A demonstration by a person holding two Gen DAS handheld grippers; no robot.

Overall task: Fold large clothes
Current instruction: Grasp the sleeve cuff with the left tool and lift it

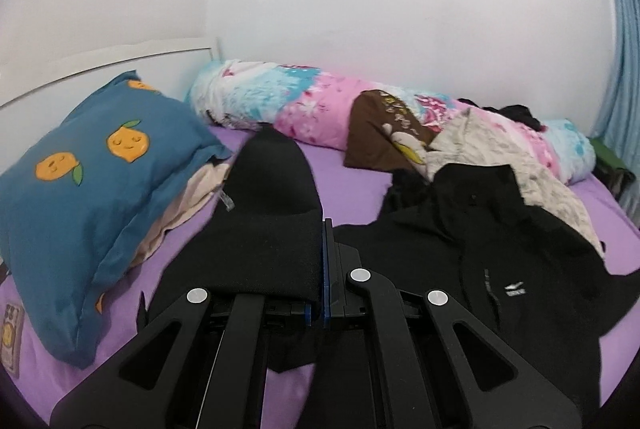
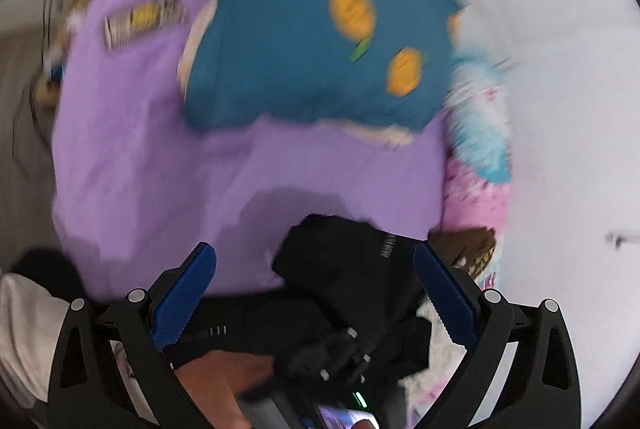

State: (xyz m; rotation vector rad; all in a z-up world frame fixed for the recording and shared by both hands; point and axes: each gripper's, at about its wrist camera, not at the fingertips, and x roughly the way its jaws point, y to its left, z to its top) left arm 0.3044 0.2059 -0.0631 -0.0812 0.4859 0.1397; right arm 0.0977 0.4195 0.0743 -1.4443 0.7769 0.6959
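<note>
Gripping a strip of the black garment (image 1: 276, 213), the left gripper (image 1: 323, 269) has its fingers pressed together on the cloth, which drapes over the left finger and runs away toward the blue pillow (image 1: 92, 181) and the floral bolster (image 1: 360, 117). That held strip, likely a sleeve or a folded edge, has its long axis pointing away from the gripper, up the purple sheet (image 1: 344, 177) toward the wall. The bulk of the garment, with a small white logo (image 1: 514, 291), lies rumpled to the right on the sheet, beside a brown cloth (image 1: 380, 137) and a pale one (image 1: 500, 157) heaped against the bolster. From the right wrist, the picture is smeared, but the right gripper (image 2: 316, 293) clearly has its blue pads (image 2: 444, 293) spread wide with nothing pinched between them. A black bunch of the garment (image 2: 352, 269) sits below and between them, apart from both pads as far as I can tell, and the other gripper's dark body shows beneath it near the bottom edge. The pillow (image 2: 304, 61) and sheet (image 2: 160, 169) lie beyond. I judge this as an early step: one end is lifted for spreading or a first fold. Next, the right gripper needs to catch a matching edge of the garment so both can pull it flat before folding.
</note>
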